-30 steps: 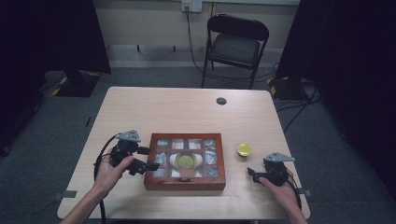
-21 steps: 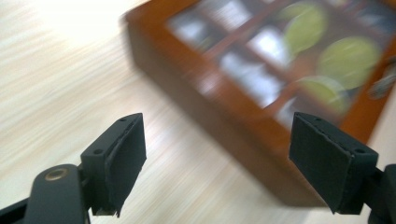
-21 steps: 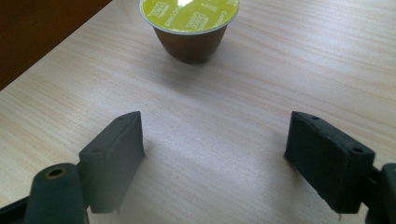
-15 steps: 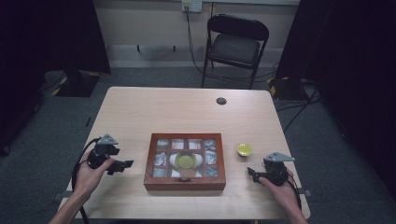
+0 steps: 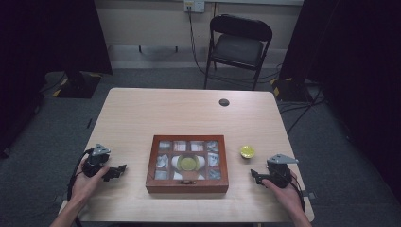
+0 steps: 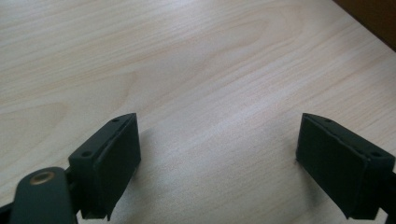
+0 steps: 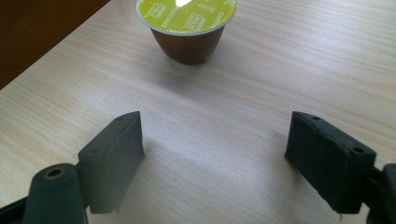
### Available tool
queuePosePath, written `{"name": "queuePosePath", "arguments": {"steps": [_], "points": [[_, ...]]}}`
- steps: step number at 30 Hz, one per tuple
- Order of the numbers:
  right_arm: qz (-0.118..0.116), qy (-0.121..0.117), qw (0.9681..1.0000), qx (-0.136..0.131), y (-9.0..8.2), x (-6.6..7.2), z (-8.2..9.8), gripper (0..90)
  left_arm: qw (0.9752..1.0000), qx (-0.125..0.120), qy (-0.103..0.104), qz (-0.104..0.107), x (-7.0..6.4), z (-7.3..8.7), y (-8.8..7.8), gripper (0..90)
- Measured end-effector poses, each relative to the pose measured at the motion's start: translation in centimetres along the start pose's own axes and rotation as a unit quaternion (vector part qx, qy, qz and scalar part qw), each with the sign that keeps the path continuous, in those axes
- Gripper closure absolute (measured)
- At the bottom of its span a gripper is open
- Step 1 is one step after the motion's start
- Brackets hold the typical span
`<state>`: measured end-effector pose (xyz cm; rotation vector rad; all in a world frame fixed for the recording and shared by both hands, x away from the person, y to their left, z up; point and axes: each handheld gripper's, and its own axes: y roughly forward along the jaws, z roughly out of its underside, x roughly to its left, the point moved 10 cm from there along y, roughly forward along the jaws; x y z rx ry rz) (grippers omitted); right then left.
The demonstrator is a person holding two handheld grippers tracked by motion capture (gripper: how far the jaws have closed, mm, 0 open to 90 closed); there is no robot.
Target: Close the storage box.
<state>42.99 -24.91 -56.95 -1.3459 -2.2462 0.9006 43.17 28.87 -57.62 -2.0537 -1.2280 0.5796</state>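
Both grippers rest released either side of the shut glass-lidded wooden box: left gripper empty, right gripper facing the coffee capsule beside the box, probably for pickup.

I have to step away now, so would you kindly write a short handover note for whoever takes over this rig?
Left gripper: open, holding nothing, low over bare table left of the wooden box.
Right gripper: open, holding nothing, pointing at the green-lidded capsule upright on the table right of the box.
Done: box lid is shut; another green capsule shows through its glass.
Left: probably deal with the loose capsule; it is untouched.
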Motion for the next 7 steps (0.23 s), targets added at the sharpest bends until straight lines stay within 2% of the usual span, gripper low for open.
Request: {"name": "queuePosePath", "arguments": {"steps": [1,2,4,7], "points": [[0.0,0.0,1.0,0.0,0.0,0.0,0.0,18.2,1.0,0.002,0.004,-0.002,0.05,0.04,-0.02,13.4],[0.0,0.0,1.0,0.0,0.0,-0.01,0.0,18.2,0.9998,-0.018,0.006,-0.005,0.02,-0.07,0.35,10.4],[0.001,0.001,1.0,0.0,0.0,-0.01,0.01,18.0,0.9996,-0.025,0.01,-0.004,-0.06,-0.11,0.58,3.6],[0.003,0.003,1.0,0.0,-0.02,-0.06,0.03,17.4,0.9997,-0.021,0.007,-0.005,-0.19,-0.12,0.66,2.1]]}}
